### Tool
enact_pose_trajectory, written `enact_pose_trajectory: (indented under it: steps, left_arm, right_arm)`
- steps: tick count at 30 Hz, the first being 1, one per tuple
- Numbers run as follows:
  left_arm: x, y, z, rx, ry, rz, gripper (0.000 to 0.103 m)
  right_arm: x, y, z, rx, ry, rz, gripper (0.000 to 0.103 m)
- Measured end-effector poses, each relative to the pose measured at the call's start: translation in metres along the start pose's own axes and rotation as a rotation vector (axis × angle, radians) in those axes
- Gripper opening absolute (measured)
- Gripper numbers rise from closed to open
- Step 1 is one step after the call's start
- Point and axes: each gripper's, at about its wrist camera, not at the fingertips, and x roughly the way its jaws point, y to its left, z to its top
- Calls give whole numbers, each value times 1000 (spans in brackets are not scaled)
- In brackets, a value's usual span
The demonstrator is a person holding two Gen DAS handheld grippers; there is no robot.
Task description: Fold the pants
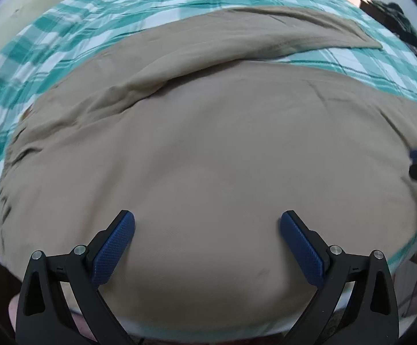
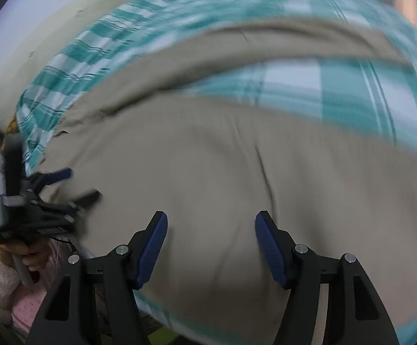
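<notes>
Above tan pants (image 1: 208,158) on checked bedsheet (image 1: 65,34), left hand-held gripper (image 1: 207,224) spread wide, right hand-held gripper (image 2: 211,224) parted, both empty

A bed covered with a teal-and-white checked sheet (image 1: 65,34) carries everything here, its plaid cloth slightly rumpled and reaching to the curved near edge. Directly on it lies a pair of tan, smooth-woven pants (image 1: 208,158), spread flat and taking up most of the surface. The two legs run off to the right and part there, so a wedge of checked sheet shows between them. The far leg has a straight hem end. In the right wrist view the same tan cloth (image 2: 208,172) lies blurred.
</notes>
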Motion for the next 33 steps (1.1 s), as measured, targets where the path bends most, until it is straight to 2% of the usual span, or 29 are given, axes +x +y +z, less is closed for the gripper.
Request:
enact_pose_trajectory:
  steps: [1, 2, 4, 6, 8, 9, 10, 12, 15, 17, 22, 33]
  left_arm:
    - [-3, 10, -3, -21, -1, 7, 102]
    - [-5, 23, -8, -52, -2, 17, 102]
    - [-3, 42, -16, -106, -2, 31, 102]
    - [3, 59, -24, -177, -8, 8, 102]
    - [8, 63, -26, -195, -24, -20, 103]
    - [9, 59, -26, -189, -27, -11, 103]
    - [10, 57, -25, -183, -29, -5, 103]
    - [14, 52, -21, -179, -29, 8, 103]
    - [16, 53, -20, -183, -31, 6, 103]
    - [15, 52, -21, -179, -36, 4, 103]
    - [11, 54, -30, -173, -49, 9, 103]
    - [12, 54, -31, -166, -52, 17, 103]
  right_arm:
    - [-5, -13, -9, 31, -18, 1, 52]
    - [-15, -29, -16, 57, -40, -3, 52]
    - [-36, -61, -30, 110, -66, -122, 52]
    - [-58, -105, -44, 208, -111, -208, 53]
    - [-72, -139, -57, 291, -139, -291, 53]
    - [-75, -149, -62, 323, -149, -318, 54]
    - [-74, -160, -67, 360, -157, -300, 54]
    - [-77, -188, -78, 500, -218, -187, 54]
    - [-74, -200, -83, 607, -298, -117, 55]
    - [-70, -202, -84, 610, -327, -109, 55]
    - [-61, -187, -73, 569, -319, -158, 56]
    - [-73, -177, -89, 537, -323, -179, 57]
